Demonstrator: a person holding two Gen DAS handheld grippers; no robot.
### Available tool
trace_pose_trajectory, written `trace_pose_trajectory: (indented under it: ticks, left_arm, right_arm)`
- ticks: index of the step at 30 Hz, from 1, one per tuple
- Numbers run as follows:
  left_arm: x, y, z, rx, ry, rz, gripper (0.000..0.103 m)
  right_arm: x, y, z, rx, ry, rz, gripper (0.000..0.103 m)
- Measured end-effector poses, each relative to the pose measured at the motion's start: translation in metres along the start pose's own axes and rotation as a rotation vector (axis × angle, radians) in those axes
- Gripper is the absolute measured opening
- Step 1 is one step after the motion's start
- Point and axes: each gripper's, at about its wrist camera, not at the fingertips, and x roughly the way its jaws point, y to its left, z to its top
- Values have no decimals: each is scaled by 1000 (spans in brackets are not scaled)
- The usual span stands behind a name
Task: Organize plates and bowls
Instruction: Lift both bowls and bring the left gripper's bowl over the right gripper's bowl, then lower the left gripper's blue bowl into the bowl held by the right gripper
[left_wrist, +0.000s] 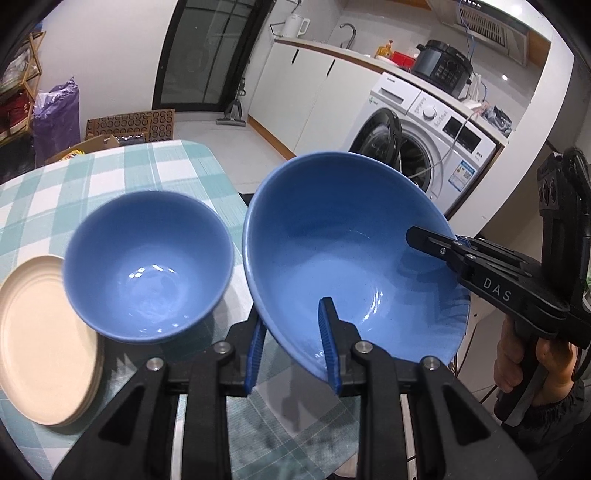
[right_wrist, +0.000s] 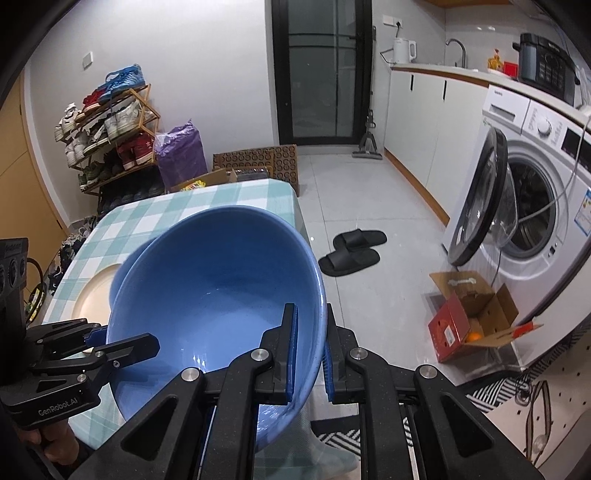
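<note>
Left wrist view: large blue bowl (left_wrist: 343, 251) tilted, mouth facing camera.

Large bowl (left_wrist: 343, 236): mid blue, glossy, faint dark speckle. Small bowl (left_wrist: 147, 266): paler blue, plain. Plate (left_wrist: 40, 339): cream, plain. Bench (left_wrist: 110, 177) cloth: teal-and-white check. Left tool (left_wrist: 291, 347): black body, blue pads. Right tool (right_wrist: 308, 354): black, blue pads, white lettering on its body. Washing machine (right_wrist: 535, 155): white, black door ring. Slippers (right_wrist: 351, 251): black. Box (right_wrist: 469, 325) on floor: red and brown card.
</note>
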Motion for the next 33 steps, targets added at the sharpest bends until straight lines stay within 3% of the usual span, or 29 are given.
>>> trace_pose_trajectory:
  ticks: [20, 33]
  left_arm:
    - [-46, 60, 22, -42, -88, 102, 27]
    - [-57, 101, 34, -64, -103, 167, 27]
  right_arm:
    - [5, 90, 56, -104, -55, 75, 12]
    - [50, 128, 87, -98, -17, 132, 12]
